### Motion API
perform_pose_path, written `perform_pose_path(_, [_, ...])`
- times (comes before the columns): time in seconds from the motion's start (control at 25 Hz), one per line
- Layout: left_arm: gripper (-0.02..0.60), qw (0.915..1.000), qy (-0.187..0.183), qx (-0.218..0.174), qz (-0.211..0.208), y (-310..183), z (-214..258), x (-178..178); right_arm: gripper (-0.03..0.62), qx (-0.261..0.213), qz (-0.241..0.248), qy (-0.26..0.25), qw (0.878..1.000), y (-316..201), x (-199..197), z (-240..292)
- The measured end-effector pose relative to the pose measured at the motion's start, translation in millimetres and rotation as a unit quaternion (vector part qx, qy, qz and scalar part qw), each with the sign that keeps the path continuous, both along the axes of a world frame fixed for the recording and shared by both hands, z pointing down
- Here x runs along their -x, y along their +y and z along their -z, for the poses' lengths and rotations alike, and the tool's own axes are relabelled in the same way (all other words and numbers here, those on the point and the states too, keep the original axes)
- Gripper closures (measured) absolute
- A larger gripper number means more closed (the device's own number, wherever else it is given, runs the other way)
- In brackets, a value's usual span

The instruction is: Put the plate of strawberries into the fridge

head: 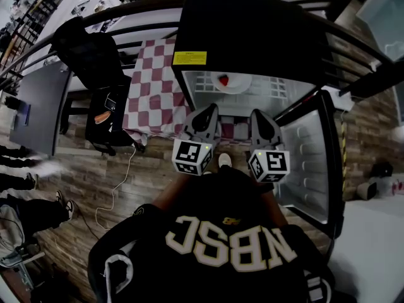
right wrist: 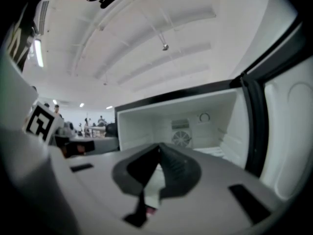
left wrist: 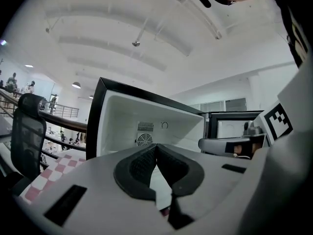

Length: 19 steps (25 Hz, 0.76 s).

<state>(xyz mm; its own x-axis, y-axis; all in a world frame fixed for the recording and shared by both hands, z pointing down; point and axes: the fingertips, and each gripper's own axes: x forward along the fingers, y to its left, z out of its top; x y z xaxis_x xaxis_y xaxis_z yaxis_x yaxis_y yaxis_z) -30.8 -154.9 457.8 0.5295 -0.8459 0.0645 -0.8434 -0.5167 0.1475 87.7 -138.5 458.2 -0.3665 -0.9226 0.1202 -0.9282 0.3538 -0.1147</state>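
Plate of strawberries (head: pixel 234 84) sits inside the open fridge (head: pixel 252 36); left gripper (head: pixel 204 115) and right gripper (head: pixel 260 118) hover before it, jaws closed, empty.

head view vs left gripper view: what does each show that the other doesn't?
Head view only: the plate of strawberries on a shelf inside the fridge, and the yellow label on its top. Left gripper view only: the round fan vent on the fridge's back wall, and the ceiling. Both: the open fridge, the checkered cloth, and the left gripper with its jaws together.
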Motion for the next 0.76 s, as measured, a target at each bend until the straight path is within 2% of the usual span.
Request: perform_pose_path(0.76, [0.563,0.9997,-0.001,0.017,-0.016,-1.5,-12.3,-12.0,0.572,0.012,-0.018,0.011,1.0,-1.2,-10.8,-10.2])
